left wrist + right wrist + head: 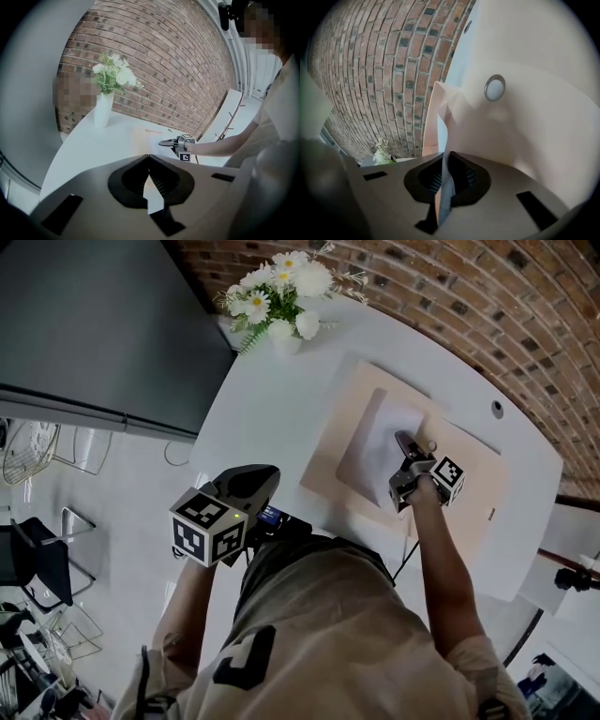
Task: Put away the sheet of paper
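A white sheet of paper lies on an open beige folder in the middle of the white table. My right gripper rests on the sheet's near right part, beside the folder's round snap button. In the right gripper view the right gripper is shut on the sheet's thin edge, which stands up between the jaws, with the snap button just beyond. My left gripper hangs off the table's near left edge; the left gripper is shut and holds nothing.
A white vase of daisies stands at the table's far left corner. A brick wall runs behind the table. The table has a small round hole far right. The folder's flap lies spread to the right. A dark cabinet stands left.
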Motion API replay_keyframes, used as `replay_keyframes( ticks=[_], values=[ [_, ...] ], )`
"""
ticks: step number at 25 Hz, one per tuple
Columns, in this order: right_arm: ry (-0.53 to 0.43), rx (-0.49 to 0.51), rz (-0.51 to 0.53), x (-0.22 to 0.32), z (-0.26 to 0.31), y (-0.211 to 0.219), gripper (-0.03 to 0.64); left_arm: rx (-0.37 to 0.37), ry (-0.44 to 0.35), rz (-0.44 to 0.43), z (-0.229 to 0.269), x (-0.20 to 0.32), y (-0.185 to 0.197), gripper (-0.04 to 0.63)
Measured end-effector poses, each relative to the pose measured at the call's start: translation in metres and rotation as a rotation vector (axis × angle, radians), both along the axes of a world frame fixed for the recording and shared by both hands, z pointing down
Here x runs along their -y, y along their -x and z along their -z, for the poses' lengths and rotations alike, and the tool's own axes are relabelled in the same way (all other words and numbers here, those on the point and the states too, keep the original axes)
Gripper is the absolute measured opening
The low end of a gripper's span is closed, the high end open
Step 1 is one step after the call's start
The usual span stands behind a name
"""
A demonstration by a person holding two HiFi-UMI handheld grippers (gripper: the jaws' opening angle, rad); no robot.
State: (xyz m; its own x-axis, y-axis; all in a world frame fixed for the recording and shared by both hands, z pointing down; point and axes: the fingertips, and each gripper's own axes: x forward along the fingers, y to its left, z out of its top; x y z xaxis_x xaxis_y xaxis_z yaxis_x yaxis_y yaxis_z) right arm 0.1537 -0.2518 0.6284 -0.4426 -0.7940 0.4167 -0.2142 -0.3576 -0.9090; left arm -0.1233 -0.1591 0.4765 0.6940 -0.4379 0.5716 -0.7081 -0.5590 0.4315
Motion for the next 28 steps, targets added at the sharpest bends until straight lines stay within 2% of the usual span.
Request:
replay_keyframes(
  ticks=[7,13,28],
  values=[
    [0.001,-0.003,0.008,0.0016,-0.0007,0.0014,0.025,-0.002,0.008,0.000,-0.0019,0.0017,0.0001,0.015],
    [-0.012,-0.052,0.047,0.0041,0.0018,0.0040,0.023,-0.002,0.008,-0.003,-0.0012,0.0035,-0.0006,0.015],
    [-0.013,-0.078,0.055,0.0051,0.0065,0.0061,0.023,-0.012,0.010,-0.013,-0.0012,0.0013,-0.0021,0.015]
  ],
)
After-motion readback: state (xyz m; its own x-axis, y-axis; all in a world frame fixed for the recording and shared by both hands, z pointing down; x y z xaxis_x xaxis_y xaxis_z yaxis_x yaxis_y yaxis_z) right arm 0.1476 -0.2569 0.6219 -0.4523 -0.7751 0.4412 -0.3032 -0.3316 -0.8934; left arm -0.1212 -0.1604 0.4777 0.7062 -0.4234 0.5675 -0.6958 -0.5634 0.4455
